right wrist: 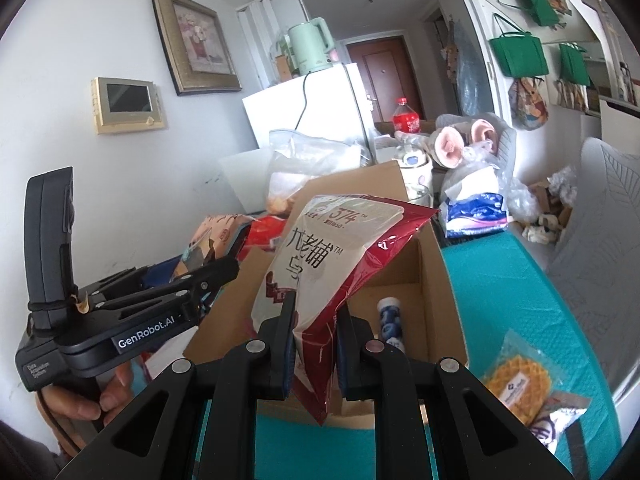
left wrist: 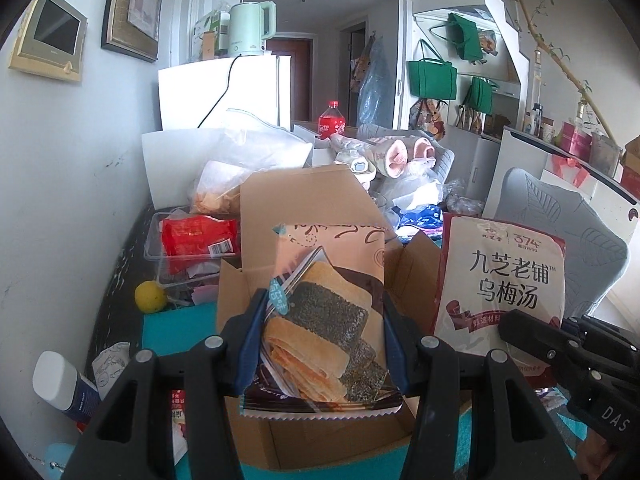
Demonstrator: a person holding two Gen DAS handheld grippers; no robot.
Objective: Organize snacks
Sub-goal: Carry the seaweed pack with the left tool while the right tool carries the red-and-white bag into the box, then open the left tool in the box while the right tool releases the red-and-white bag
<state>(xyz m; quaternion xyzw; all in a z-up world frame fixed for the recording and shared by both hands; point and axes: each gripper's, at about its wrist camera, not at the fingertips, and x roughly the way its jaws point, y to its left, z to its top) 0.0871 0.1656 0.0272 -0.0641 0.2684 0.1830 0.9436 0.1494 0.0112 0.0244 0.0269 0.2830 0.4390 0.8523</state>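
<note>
The left claw (left wrist: 326,340) is clenched on a cracker pack (left wrist: 324,312), its blue pads pressing the pack's two side edges. The pack stands upright between the fingers, over the open box (left wrist: 312,208), whose tall back flap rises just beyond the pack. To the right of this claw, a white-and-red pouch (left wrist: 500,280) printed with Chinese characters is held up over the box's right side.

The right claw (right wrist: 314,344) grips that pouch (right wrist: 332,264) at its lower part, fingers closed on it from both sides; the pouch tilts up and to the right, its red corner pointing ahead, its bottom tip hanging below the fingers. Directly ahead of and below this claw the box (right wrist: 400,276) lies open, with a blue-and-white tube (right wrist: 390,320) on its floor just right of the pouch. To this claw's left, the other claw (right wrist: 212,268) shows side-on with its pack (right wrist: 218,236) clamped.

The box sits on a teal-covered worktop (right wrist: 500,288). To the right of the right claw, near the worktop's edge, lie a waffle pack (right wrist: 520,388) and a silver pack (right wrist: 560,416) touching it. To the left of the left claw sit a clear tub (left wrist: 176,252) holding a red pack (left wrist: 200,236), a yellow ball (left wrist: 150,298) and a white-capped tube (left wrist: 64,384).
</note>
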